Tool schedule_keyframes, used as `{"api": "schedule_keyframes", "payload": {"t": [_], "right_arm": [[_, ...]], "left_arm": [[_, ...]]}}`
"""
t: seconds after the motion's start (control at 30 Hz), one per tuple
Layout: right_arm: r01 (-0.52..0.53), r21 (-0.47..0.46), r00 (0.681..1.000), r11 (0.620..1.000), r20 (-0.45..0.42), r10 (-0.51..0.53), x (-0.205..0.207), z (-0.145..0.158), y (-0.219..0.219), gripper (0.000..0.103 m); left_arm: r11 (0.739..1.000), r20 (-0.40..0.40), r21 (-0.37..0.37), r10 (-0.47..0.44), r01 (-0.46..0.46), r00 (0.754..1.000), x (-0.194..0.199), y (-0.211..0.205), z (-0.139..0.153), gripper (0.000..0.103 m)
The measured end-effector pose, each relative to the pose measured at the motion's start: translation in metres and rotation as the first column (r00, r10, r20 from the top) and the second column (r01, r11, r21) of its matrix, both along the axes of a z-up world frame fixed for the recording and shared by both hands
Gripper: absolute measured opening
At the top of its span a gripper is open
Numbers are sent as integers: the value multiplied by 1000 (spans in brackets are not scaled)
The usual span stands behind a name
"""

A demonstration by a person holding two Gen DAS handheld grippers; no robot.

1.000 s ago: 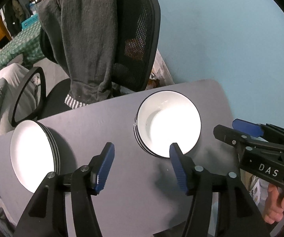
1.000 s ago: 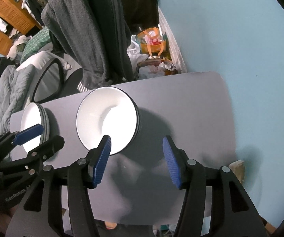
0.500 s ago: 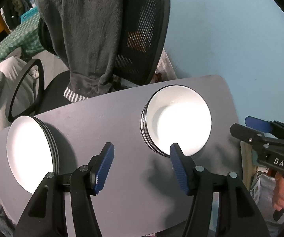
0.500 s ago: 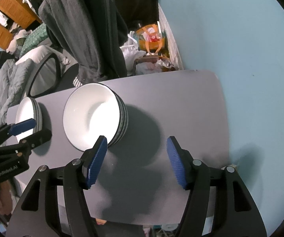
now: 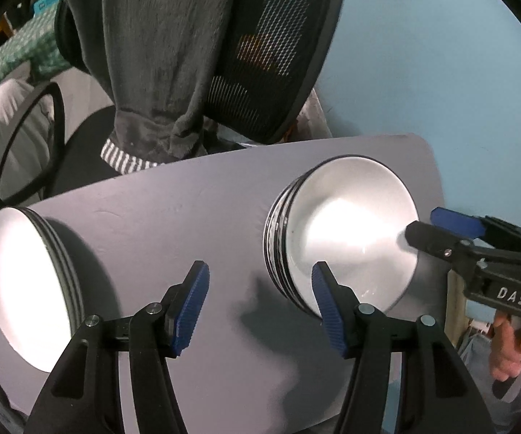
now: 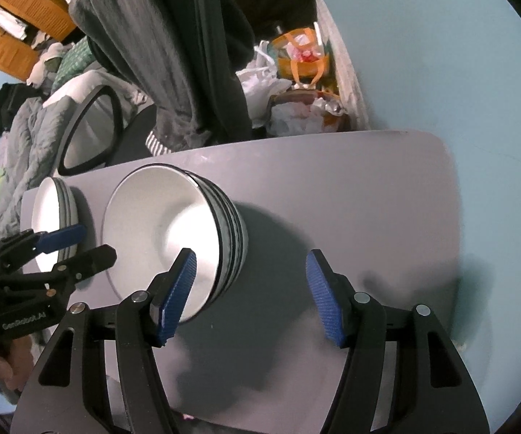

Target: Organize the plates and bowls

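Both grippers have closed in on the bowl stack [image 5: 347, 231], left gripper [image 5: 260, 302] and right gripper [image 6: 251, 294] spread, grasping nothing.

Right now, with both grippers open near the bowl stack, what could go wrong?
1. The stack of bowls holds several nested bowls; a pinch on the top rim alone might lift one and drag or tip the rest.
2. Both the left hand-held gripper and the right hand-held gripper crowd that stack and could collide.
3. The stack of plates sits close to the table edge, so a nudge could push it off.
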State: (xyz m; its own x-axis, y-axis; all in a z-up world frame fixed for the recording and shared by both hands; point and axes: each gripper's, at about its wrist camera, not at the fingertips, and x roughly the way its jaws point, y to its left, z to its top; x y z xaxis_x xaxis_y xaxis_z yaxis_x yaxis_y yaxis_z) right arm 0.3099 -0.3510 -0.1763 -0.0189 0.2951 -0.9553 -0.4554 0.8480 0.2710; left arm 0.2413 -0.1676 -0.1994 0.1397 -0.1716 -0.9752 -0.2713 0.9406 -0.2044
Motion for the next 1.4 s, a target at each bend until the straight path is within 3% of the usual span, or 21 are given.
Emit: {"api": "schedule_keyframes", "payload": {"t": [0.43, 0.63, 0.8, 0.83, 0.97, 1.13, 1.4], "right_arm": [[-67, -11, 996, 998, -56, 66, 9, -32, 18, 62], [-62, -5, 994, 998, -90, 61, 12, -39, 20, 52], [-52, 31, 991, 998, -124, 55, 14, -39, 20, 38], [-51, 42, 990, 998, -132, 56, 14, -39, 21, 30], [-75, 29, 991, 997, -109, 78, 10, -37, 26, 29], [-111, -17, 991, 994, -72, 110, 4, -34, 36, 29], [-140, -4, 986, 990, -91, 139, -11, -36, 47, 26]], "left_arm": [[998, -67, -52, 17, -21, 998, 15, 3, -33, 60], [996, -73, -81, 24, -30, 997, 18, 3, -41, 60], [991, -68, -126, 47, -55, 997, 16, 6, -46, 51], [988, -61, -142, 50, -58, 997, 16, 6, -46, 48], [983, -42, -179, 37, -44, 998, 16, 4, -43, 29], [984, -38, -171, 33, -39, 999, 11, 5, -40, 26], [987, -59, -150, 54, -63, 997, -13, 17, -38, 25]]}}
